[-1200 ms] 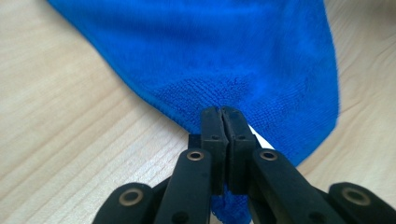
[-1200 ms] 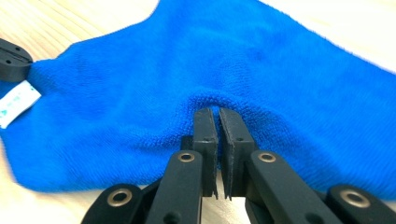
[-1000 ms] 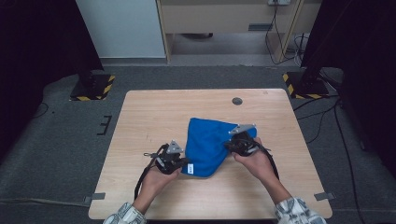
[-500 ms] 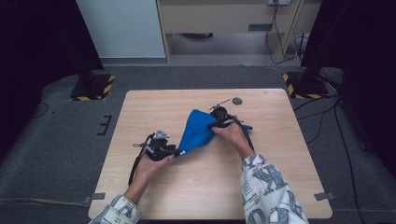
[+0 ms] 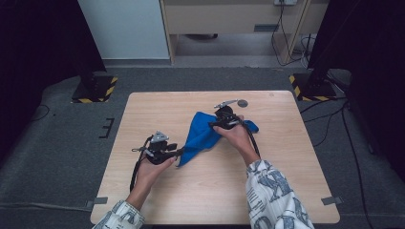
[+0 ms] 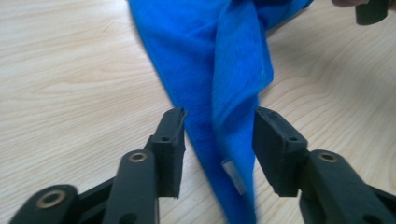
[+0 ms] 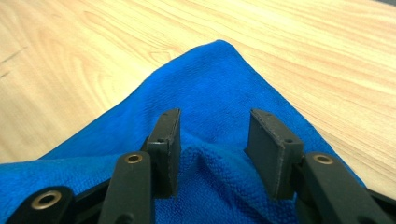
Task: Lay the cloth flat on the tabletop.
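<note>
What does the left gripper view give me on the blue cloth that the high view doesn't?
Left gripper view: the left gripper's jaws stand apart, having just been opening, with a narrow end of the blue cloth lying between the pads, untouched by them, and a small white tag on that end.

High view: the whole wooden table, both hands, and the right gripper at the cloth's far end, beside a small dark disc.

Both: the cloth lies crumpled on the table, tapering toward the left gripper.
</note>
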{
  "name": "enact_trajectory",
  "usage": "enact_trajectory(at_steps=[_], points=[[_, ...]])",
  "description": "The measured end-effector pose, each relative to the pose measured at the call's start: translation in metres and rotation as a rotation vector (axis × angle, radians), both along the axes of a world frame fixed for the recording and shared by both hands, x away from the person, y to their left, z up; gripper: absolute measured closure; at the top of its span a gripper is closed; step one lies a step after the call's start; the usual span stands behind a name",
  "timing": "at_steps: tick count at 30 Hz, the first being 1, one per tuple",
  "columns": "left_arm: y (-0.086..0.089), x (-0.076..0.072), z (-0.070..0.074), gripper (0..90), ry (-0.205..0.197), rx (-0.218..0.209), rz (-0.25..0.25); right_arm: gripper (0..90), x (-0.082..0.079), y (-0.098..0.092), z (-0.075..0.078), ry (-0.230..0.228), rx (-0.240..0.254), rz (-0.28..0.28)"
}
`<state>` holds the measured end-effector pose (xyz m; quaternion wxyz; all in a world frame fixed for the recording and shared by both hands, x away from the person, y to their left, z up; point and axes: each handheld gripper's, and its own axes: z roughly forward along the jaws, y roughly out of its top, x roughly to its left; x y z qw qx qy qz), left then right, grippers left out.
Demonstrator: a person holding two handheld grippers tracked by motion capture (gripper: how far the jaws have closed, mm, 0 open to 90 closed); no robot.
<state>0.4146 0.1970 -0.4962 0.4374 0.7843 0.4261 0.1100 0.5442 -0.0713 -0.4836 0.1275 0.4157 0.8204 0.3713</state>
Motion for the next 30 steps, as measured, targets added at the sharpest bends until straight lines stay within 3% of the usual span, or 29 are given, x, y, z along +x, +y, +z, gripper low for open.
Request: enact_trajectory(at_steps=[2,5,8,13,16,21,30], points=[[-0.005,-0.001,-0.001,50.8,0.013,-0.011,-0.018,59.1,-0.004,-0.003,0.001,-0.007,-0.006,0.007],[-0.014,-0.001,-0.003,49.4,-0.007,0.030,-0.043,63.2,-0.010,-0.007,0.001,-0.012,0.000,0.012],[-0.020,0.002,-0.006,49.5,-0.035,0.080,-0.033,65.6,-0.016,-0.011,0.002,-0.028,-0.001,0.020],[-0.025,0.009,-0.011,49.9,-0.047,0.080,-0.030,67.5,-0.021,-0.020,0.007,-0.032,0.016,0.019],[-0.032,0.017,-0.011,54.6,-0.067,0.093,-0.056,67.0,-0.017,-0.023,0.004,-0.018,0.012,0.007],[-0.036,0.023,-0.008,86.1,-0.040,0.056,-0.070,57.8,-0.013,-0.025,0.003,-0.005,0.024,-0.008],[-0.027,0.028,-0.010,88.8,0.013,0.041,-0.030,47.6,-0.023,-0.048,0.028,-0.047,0.049,-0.035]])
